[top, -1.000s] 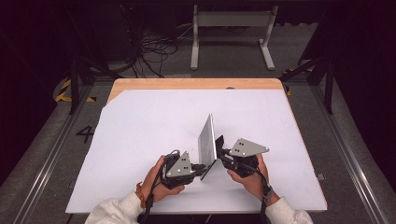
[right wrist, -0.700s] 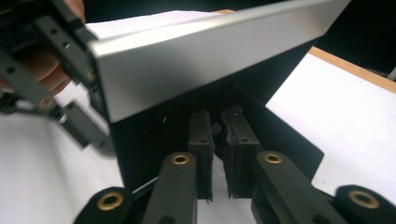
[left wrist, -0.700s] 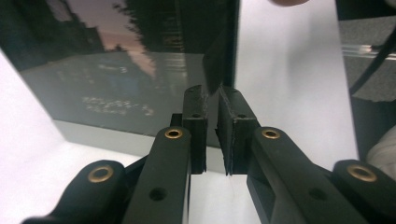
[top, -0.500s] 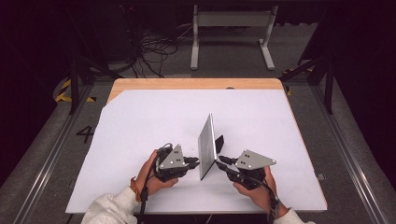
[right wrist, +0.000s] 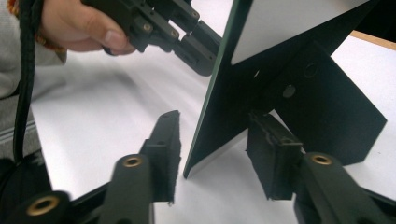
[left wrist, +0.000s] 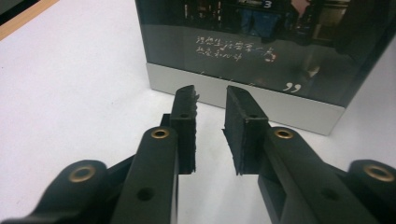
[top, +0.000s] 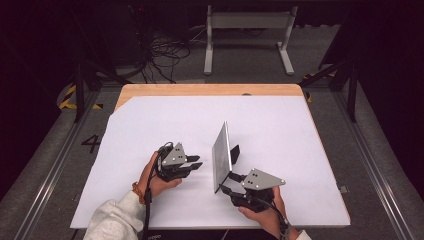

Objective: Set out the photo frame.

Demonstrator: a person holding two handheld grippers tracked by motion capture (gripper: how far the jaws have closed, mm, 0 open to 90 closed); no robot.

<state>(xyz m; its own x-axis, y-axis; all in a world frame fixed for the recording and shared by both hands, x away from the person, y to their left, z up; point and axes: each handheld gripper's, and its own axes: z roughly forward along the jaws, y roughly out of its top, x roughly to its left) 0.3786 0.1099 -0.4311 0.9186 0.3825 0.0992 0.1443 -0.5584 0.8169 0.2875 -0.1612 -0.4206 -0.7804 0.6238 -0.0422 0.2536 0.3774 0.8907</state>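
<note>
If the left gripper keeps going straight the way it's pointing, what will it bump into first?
Probably the picture frame: the left gripper aims its empty, slightly parted jaws at the frame's silver bottom strip, with bare white table cover between.

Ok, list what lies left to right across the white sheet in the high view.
Left gripper → standing photo frame → right gripper, with the frame's near edge between its open jaws, all on the white sheet.

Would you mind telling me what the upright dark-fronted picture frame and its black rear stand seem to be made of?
The upright dark-fronted picture frame looks like glossy glass or acrylic, since it mirrors the room, above a matte, possibly metal, silver strip. The black rear stand looks like matte board or plastic with small round marks.
</note>
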